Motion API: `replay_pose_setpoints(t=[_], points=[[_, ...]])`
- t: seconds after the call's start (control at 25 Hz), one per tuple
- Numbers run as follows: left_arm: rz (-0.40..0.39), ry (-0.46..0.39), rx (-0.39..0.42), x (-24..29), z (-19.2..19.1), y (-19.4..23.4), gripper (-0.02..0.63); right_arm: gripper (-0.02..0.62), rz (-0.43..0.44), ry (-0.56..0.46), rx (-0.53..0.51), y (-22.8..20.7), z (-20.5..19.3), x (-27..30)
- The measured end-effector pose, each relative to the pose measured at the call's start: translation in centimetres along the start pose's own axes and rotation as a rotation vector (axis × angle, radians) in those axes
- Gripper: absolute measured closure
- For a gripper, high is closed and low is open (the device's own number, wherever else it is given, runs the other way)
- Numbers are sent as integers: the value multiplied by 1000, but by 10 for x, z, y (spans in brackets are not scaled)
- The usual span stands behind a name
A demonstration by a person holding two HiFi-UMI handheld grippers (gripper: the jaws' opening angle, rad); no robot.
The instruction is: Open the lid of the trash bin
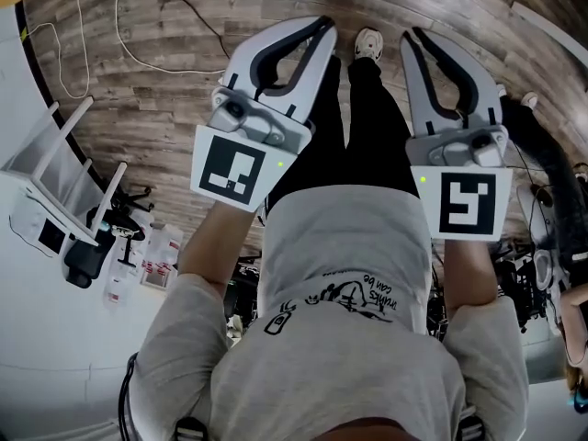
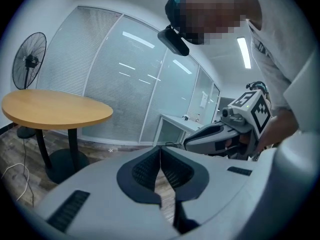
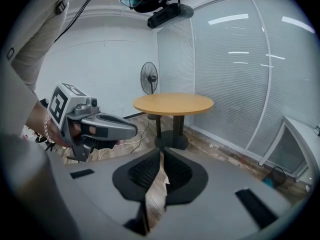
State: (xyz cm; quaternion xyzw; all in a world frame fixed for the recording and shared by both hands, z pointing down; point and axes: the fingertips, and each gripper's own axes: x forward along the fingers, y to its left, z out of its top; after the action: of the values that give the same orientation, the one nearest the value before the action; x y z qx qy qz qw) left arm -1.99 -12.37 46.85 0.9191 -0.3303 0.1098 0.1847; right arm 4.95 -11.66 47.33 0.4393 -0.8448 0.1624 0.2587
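Head view: left gripper, right gripper side by side over wood floor; both jaws closed, nothing held.

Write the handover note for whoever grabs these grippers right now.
Left gripper: shut, empty, held out in front of the body.
Right gripper: shut, empty, beside the left one.
Bin: in none of the views. Only a round table, a fan and wood floor show.
Done: nothing that shows.
Left: find the bin, approach it, open its lid.
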Motion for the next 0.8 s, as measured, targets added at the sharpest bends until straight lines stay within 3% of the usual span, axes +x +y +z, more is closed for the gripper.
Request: replay_pose_setpoints(t=[0.8], points=[[1,51,51,48,-85,23,586,575,-5,82,-9,-13,-101,74]])
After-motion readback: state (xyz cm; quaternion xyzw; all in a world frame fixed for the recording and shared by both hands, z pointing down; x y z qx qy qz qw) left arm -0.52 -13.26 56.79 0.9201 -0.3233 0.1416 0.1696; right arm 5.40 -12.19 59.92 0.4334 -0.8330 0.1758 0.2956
